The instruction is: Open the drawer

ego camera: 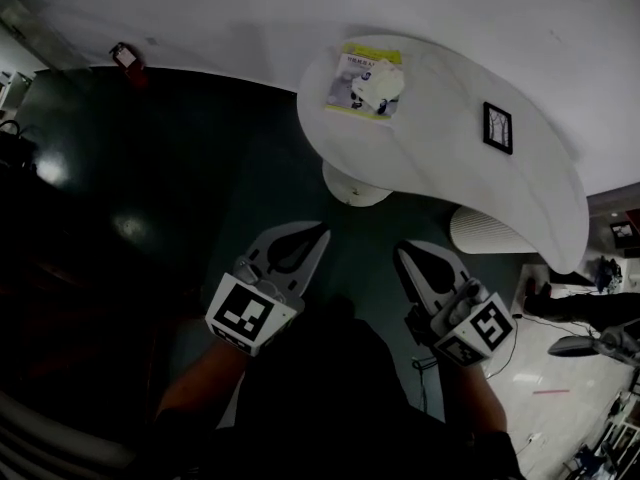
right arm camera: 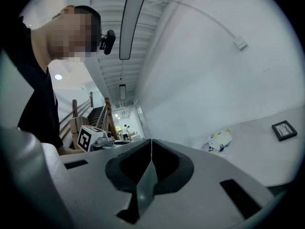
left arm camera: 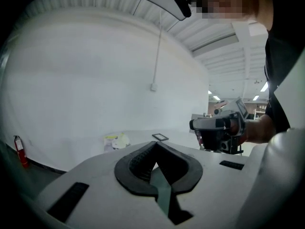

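Observation:
No drawer shows in any view. In the head view my left gripper (ego camera: pixel 322 230) and right gripper (ego camera: pixel 402 253) hang side by side over the dark floor, just short of the white curved table (ego camera: pixel 450 158), both pointing toward it. Each has its jaws closed tip to tip with nothing between them. The left gripper view looks along shut jaws (left arm camera: pixel 156 143) toward the table and white wall, with the right gripper (left arm camera: pixel 220 128) in a hand at the right. The right gripper view shows shut jaws (right arm camera: pixel 151 140) and the left gripper's marker cube (right arm camera: pixel 88 138) at the left.
On the table lie a yellow-and-white booklet with a white item on it (ego camera: pixel 365 80) and a small black framed square (ego camera: pixel 497 127). A white round pedestal (ego camera: pixel 355 185) stands under the table. A red fire extinguisher (ego camera: pixel 125 58) stands by the wall. Cables and equipment lie at the right (ego camera: pixel 585 318).

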Demonstrator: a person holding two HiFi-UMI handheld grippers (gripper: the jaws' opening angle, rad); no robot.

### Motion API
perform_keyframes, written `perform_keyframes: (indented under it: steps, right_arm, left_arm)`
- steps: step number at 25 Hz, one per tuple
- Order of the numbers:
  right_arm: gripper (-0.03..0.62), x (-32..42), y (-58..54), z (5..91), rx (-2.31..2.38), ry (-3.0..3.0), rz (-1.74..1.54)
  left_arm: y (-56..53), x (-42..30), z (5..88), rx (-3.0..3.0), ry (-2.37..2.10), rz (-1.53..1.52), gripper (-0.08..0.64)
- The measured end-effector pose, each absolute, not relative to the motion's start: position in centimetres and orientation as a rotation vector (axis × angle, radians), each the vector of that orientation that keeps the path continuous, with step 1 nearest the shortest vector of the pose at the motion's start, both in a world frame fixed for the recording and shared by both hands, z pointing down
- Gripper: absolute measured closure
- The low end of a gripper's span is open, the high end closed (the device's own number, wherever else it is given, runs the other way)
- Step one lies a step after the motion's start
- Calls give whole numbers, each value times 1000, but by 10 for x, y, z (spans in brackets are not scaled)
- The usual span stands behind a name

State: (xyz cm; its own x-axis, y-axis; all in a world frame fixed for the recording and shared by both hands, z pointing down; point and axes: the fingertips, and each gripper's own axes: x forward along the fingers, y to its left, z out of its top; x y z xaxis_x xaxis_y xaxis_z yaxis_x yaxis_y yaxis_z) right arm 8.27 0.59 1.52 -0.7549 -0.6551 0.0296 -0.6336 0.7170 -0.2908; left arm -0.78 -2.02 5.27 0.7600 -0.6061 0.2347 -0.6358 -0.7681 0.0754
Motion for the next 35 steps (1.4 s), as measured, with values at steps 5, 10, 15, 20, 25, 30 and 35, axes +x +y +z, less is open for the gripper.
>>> perform_keyframes:
  steps: [5,10,15,20,25,30,35]
  right_arm:
    - [575,82,1,70,-1072,2827,-489]
    - [575,75,-14,144,-1077,2828,-516]
    - [575,79,-36,225,-1118,2814,-601]
    - [575,82,-57,288,-1116,2843,-584]
    - [574,87,-88,352,-1112,2839,-539]
    - [574,95,-97,434,-1113,2950,-429]
    - [574,99,-116,499,-1119,2984,-372]
  left_arm:
    - [-30,-5,105,2821,-981,307,548]
    - [-47,-9,175,2828,-956,356,549]
    - [-72,-2,241,2822,-929,351,548]
    - [-91,12,298,2870,-876,355,548]
    - [-111,17,371,2901,-861,346,548]
    - [-118,29,440,2933,-838,287,548]
    - [-131,35,508,2984,-738,295,546]
